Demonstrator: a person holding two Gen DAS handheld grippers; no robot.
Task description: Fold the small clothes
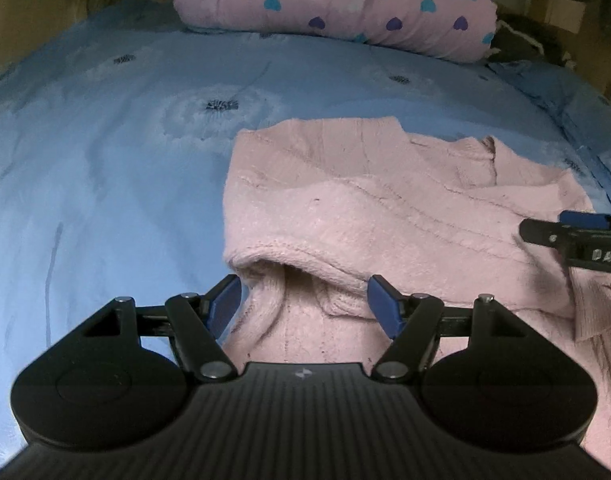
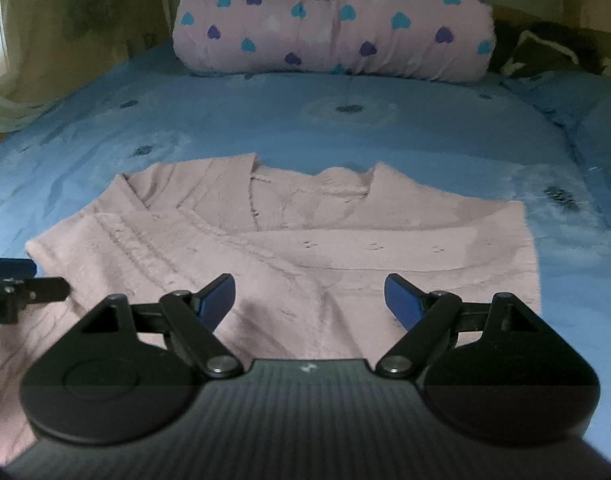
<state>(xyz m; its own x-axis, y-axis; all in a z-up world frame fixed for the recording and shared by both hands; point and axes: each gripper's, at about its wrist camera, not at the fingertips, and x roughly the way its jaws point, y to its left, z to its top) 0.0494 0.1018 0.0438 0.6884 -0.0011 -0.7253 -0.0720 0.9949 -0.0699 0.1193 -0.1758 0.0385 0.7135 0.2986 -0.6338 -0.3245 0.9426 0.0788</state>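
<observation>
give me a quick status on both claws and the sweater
Left claw open, right claw open, nothing held. Pink sweater partly folded on blue bedsheet. Nothing in the way.

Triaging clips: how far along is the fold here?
Partway. Done: the pink sweater lies on the blue bedsheet with its sides already folded in. In hand: nothing; the left gripper and right gripper hover open over its near edge. Left: the final fold.

Pink knit cardigan (image 2: 289, 240) lies flat (sleeves folded in).
</observation>
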